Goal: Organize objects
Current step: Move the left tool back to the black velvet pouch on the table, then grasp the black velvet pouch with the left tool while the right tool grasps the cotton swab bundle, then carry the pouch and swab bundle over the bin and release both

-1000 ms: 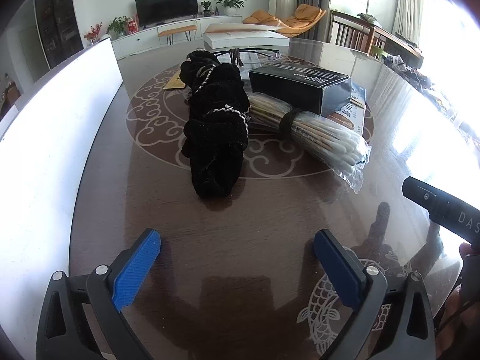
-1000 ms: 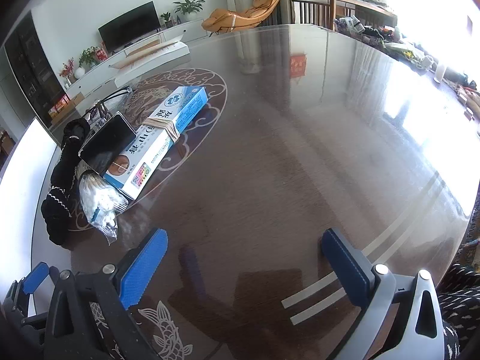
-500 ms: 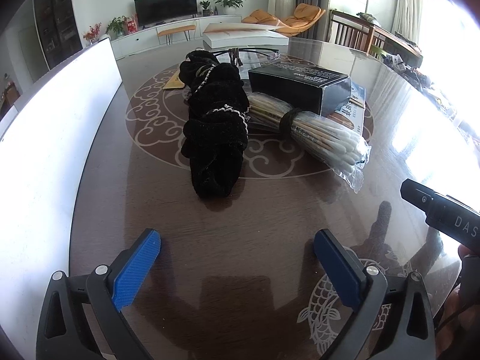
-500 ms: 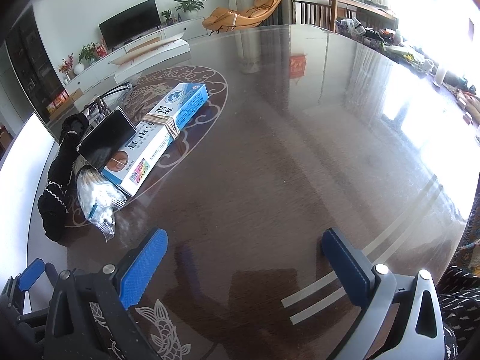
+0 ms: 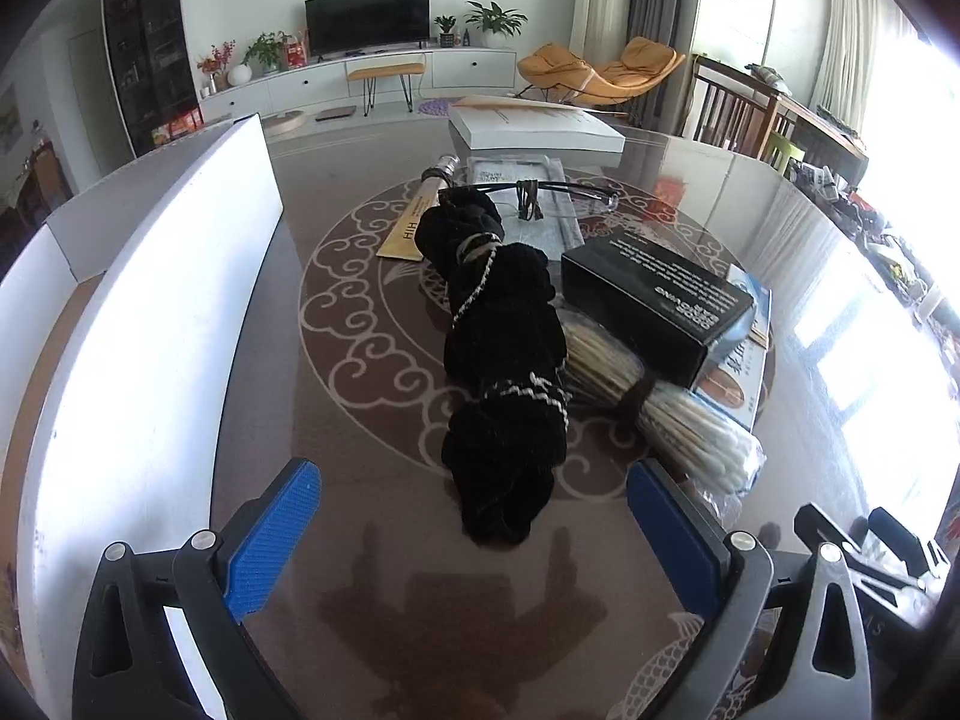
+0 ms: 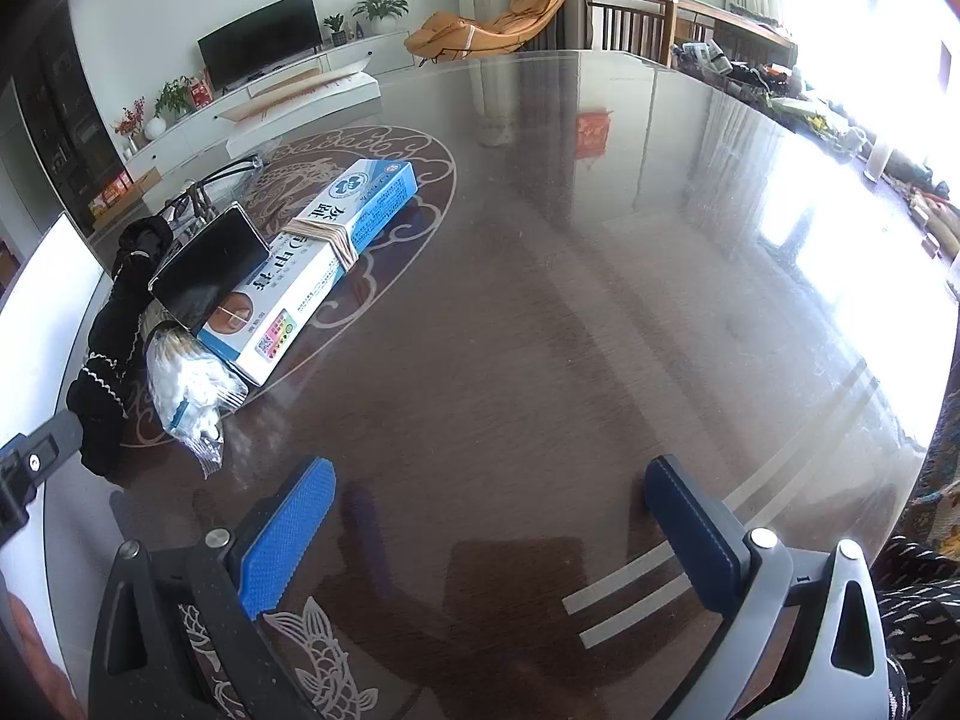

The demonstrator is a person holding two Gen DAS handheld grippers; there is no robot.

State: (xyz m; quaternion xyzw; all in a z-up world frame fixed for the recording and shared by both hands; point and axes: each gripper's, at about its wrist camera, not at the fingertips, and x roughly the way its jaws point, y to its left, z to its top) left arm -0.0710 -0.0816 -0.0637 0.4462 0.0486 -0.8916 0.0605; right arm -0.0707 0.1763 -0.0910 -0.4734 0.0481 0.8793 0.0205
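A black cloth roll tied with pale cord point(image 5: 501, 360) lies on the brown table, its near end just ahead of my open, empty left gripper point(image 5: 474, 525). Right of it lie a bag of cotton swabs point(image 5: 678, 426), a black box point(image 5: 654, 306) and a blue-and-white box point(image 6: 324, 258) bound with rubber bands. The roll point(image 6: 111, 348), the swabs point(image 6: 186, 384) and the black box point(image 6: 207, 267) also show in the right wrist view. My right gripper point(image 6: 492, 528) is open and empty over bare table, to the right of the pile.
A tall white board point(image 5: 150, 312) stands along the left side of the table. Glasses point(image 5: 534, 195), a yellow packet point(image 5: 411, 228) and a white box point(image 5: 534, 129) lie behind the roll. The table edge point(image 6: 912, 468) curves close on the right.
My left gripper has moved forward and closer to the black roll, whose near end now sits between the fingertips' line. The right gripper has shifted slightly; the objects have not moved.
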